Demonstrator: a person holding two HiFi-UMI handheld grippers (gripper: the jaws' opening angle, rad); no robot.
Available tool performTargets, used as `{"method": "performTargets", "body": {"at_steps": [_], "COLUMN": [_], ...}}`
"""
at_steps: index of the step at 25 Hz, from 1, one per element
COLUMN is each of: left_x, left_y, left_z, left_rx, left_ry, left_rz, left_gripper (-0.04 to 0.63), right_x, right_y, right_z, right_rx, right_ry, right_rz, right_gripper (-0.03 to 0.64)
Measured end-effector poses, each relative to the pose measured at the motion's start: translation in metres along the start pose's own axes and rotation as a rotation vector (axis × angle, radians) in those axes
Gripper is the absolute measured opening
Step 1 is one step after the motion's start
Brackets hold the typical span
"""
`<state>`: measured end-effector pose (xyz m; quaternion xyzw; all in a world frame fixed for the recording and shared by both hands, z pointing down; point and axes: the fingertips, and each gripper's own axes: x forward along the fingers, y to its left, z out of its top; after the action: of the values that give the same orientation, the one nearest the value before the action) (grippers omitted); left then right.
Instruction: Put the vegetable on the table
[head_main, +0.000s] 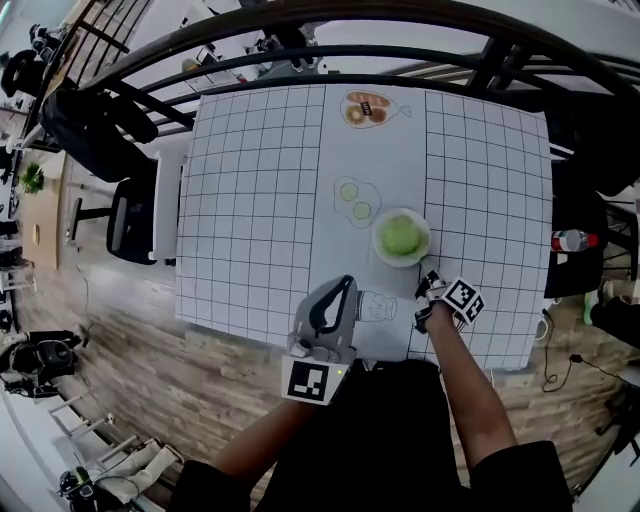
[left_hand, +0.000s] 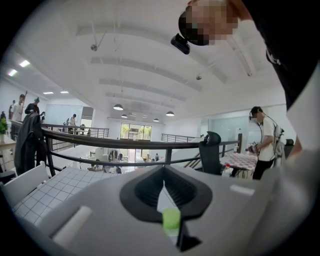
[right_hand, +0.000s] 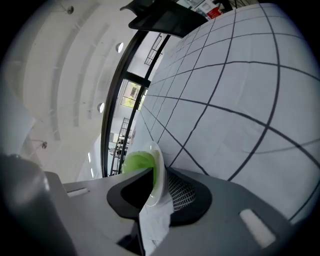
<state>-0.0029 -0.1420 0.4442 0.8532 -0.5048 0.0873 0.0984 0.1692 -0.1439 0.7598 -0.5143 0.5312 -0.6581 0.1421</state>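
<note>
A round green vegetable (head_main: 401, 235) lies on a white plate (head_main: 421, 252) right of the middle of the grid-cloth table (head_main: 260, 200). My right gripper (head_main: 429, 280) is at the plate's near rim. In the right gripper view the plate (right_hand: 159, 172) stands edge-on between the jaws, which are shut on its rim, with the vegetable (right_hand: 135, 162) behind. My left gripper (head_main: 338, 300) hovers over the table's near edge, left of the plate. It points up at a railing, jaws shut with nothing between them (left_hand: 163, 197).
Printed outlines on the cloth show two cucumber slices (head_main: 355, 200), a food picture (head_main: 367, 108) at the far edge and a drawing (head_main: 378, 305) by the left gripper. A black railing (head_main: 330, 55) runs behind the table. A chair (head_main: 132, 220) stands left, a bottle (head_main: 572, 240) right.
</note>
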Motion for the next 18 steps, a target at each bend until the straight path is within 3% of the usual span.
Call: {"method": "performTargets", "body": {"at_steps": [6, 13, 16, 18], "left_x": [-0.016, -0.04, -0.054, -0.063], "left_y": [-0.003, 0.005, 0.011, 0.017], "left_z": [-0.002, 0.0, -0.001, -0.002], "left_rx": [-0.012, -0.026, -0.045, -0.057], "left_ry": [-0.013, -0.03, -0.037, -0.041], "left_rz": [-0.009, -0.022, -0.023, -0.024], "left_gripper": [0.009, 0.009, 0.009, 0.009], "right_x": [-0.026, -0.055, -0.072, -0.085], "right_y": [0.006, 0.047, 0.076, 0.089], "right_z": [-0.004, -0.02, -0.032, -0.042], "right_rx": [-0.032, -0.021, -0.062, -0.112], "right_ry": [-0.033, -0.052, -0.06, -0.059], "right_rz": [0.019, 0.139, 0.195, 0.18], "right_gripper": [0.081, 0.08, 0.069, 0.052]}}
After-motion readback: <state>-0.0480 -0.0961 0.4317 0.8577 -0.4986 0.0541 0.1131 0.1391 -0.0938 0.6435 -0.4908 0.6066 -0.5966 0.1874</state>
